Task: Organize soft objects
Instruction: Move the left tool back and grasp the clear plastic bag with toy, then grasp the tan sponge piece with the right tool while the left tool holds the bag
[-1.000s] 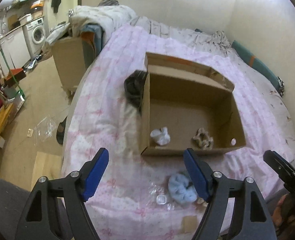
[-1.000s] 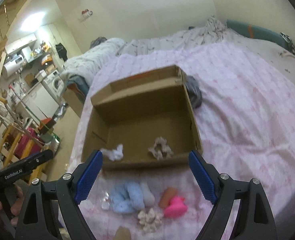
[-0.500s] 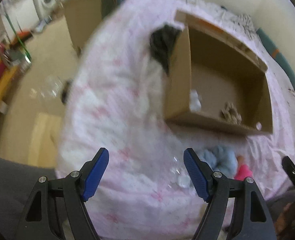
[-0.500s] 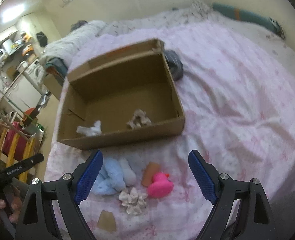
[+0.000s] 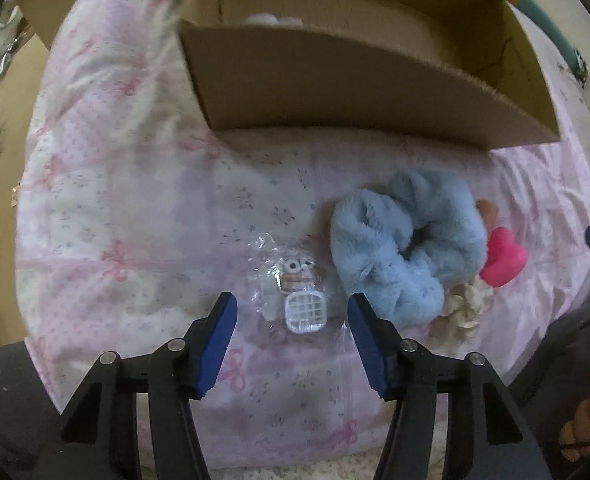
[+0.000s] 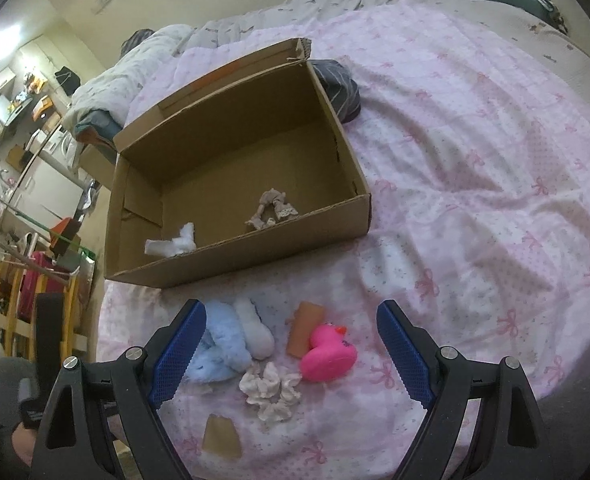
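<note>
1. Fluffy pale-blue scrunchie (image 5: 407,248) lay on the pink bow-print quilt (image 5: 115,184), just in front of the cardboard box (image 5: 335,84); judged light, squashy and non-slip, best pinched across one plush fold of its ring.
2. Pink rubber duck (image 6: 327,354) sat just right of it, beside a cream frilled scrunchie (image 6: 271,390); the duck judged springy and smooth, likely to squirt from the pads unless taken across its body.
3. Small clear packet holding a charm with googly eyes (image 5: 301,292) lay near the blue scrunchie; crinkly film, judged slippery.
4. Box interior already held a white tuft (image 6: 173,242) and a beige lace scrunchie (image 6: 271,210).
5. Left gripper (image 5: 293,344) hovered low over the packet, fingers spread, holding nothing.
6. Right gripper (image 6: 291,354) hung above the pile, fingers wide apart, likewise empty.
7. Surface: padded bedding, yielding under pressure. Room: bedroom, with a cluttered utility area and a washing machine (image 6: 69,148) off to the left.
</note>
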`<state>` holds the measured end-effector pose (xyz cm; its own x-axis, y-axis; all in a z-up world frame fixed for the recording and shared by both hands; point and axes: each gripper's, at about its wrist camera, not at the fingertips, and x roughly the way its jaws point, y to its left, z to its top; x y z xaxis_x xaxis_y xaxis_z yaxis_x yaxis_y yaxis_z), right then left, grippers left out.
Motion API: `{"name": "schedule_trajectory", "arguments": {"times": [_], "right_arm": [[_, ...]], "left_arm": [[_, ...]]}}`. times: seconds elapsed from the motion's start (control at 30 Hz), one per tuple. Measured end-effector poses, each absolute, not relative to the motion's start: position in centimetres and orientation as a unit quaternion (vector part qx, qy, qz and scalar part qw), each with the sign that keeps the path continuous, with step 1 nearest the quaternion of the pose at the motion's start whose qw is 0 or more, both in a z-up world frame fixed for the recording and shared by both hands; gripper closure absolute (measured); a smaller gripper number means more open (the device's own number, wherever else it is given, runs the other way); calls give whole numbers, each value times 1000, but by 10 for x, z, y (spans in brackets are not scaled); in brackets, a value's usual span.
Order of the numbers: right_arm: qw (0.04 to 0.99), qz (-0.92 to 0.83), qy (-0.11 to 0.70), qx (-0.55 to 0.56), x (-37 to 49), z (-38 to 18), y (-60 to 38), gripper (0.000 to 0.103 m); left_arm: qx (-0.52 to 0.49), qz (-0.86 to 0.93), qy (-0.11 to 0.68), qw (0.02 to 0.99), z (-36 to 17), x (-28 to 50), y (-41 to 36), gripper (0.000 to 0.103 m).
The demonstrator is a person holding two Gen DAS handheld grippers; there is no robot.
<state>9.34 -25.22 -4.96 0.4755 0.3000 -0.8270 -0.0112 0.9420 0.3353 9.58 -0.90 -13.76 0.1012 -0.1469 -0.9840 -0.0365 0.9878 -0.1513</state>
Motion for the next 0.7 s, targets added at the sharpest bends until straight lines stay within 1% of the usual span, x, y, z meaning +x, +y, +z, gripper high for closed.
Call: {"name": "schedule_trajectory", "arguments": {"times": [0.17,0.23,0.27,0.3,0.33,0.47,0.5,0.57,0.7], "right_arm": [[845,94,506,144,93,-50,-253,10],[843,94,509,145,94,-51,-252,10],[842,93,511,145,94,-52,-252,10],[842,93,511,144,95,-52,-252,10],[842,93,512,144,95,-53,-252,10],[842,97,511,141,95,-52,-249,10],[843,97,511,140,94,-52,-249,10],[842,98,511,141,94,-52,-249,10],[837,102,517,148,93,-53,-250,10]], "left_arm": [[-29,-32,662,748,-148,103,-20,49],[-27,-32,662,748,-152,105,-22,49],[-28,-36,660,750,-152,105,-23,57],[-27,-50,660,749,-153,104,-26,73],[-23,-59,664,745,-154,106,-29,78],[-34,-73,677,732,-151,105,-35,84],[-43,-74,679,729,-149,104,-33,90],[-62,-69,678,729,-139,99,-26,90],[-80,-57,652,752,-103,89,-10,90]]}}
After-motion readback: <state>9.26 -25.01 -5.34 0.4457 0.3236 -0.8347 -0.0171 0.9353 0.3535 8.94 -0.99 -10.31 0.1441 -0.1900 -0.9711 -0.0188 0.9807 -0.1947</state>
